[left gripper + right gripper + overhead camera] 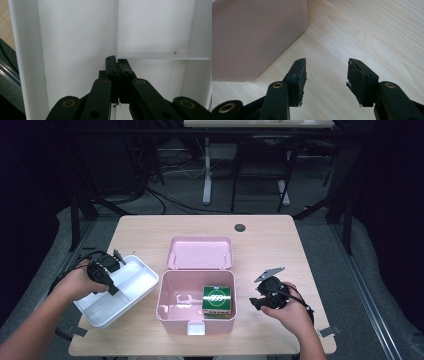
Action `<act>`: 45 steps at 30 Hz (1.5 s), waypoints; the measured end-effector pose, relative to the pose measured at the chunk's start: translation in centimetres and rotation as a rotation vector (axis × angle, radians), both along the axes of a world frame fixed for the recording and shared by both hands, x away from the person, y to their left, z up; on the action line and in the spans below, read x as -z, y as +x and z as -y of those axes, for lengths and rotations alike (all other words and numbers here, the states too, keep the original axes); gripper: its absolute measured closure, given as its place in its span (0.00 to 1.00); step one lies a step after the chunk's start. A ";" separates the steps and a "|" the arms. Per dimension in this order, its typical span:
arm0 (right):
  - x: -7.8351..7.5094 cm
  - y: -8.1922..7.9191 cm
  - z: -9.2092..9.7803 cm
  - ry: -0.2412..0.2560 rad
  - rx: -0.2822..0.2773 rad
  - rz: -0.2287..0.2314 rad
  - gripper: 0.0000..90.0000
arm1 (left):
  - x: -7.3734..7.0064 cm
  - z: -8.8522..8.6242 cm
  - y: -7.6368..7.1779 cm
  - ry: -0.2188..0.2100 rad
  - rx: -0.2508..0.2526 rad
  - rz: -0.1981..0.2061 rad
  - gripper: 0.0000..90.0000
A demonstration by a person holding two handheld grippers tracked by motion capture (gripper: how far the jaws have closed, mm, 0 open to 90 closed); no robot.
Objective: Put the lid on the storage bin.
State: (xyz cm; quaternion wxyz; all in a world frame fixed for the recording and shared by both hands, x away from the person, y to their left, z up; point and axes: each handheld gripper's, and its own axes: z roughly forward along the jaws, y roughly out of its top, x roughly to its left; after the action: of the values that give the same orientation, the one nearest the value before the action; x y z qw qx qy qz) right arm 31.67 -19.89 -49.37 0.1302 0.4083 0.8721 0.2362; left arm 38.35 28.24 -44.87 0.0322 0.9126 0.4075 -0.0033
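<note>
A dim room with dark floor and trailing cables surrounded a pale wooden desk (270, 240), which carried a small dark round spot (240, 227) near its far edge. At the desk's centre stood a pink storage box (196, 306) with its hinged lid (200, 252) thrown open toward twelve o'clock; a green carton (219, 301) sat inside against the right wall.

At nine o'clock from the box lay a white divided tray (131, 285), turned at an angle, one corner close to the box's left wall. The left gripper (114, 287) reached into it from the person's left hand (80, 282). The high view showed only that the gripper dipped into the tray; the left gripper view showed more: the fingers (111, 66) were pressed together on the tray's thin upright partition (116, 27), pinching it where it met a crosswise divider (162, 56).

At three o'clock from the box the right hand (292, 312) held the right gripper (254, 303) just above the desk, pointing toward the box and apart from it. In the right gripper view its fingers (298, 72) stood wide apart with nothing between them but bare wood, the box's rounded pink corner (262, 35) lying at ten o'clock from them. That view hid the carton, which the high view showed plainly.
</note>
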 end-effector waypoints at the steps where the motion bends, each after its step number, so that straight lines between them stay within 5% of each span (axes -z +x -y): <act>1: 0.1 0.0 0.0 0.006 0.002 0.009 0.55 | -0.3 0.0 0.0 0.000 0.003 0.001 0.99; 17: 0.0 0.0 0.1 -0.005 -0.006 -0.001 0.55 | -5.6 1.0 -1.5 0.020 0.082 0.033 0.99; 28: 0.2 0.0 0.1 -0.001 -0.002 0.008 0.55 | -7.5 3.4 -1.8 0.041 0.145 0.060 0.99; 45: 0.3 0.1 0.2 -0.013 -0.005 -0.007 0.55 | -8.3 10.7 -1.8 0.045 0.352 0.062 0.99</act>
State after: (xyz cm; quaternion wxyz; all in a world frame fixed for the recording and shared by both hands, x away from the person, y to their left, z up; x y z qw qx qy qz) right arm 31.75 -20.04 -49.69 0.1292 0.4059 0.8751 0.2296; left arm 36.57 17.51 -36.53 0.0231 0.9701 0.2400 0.0283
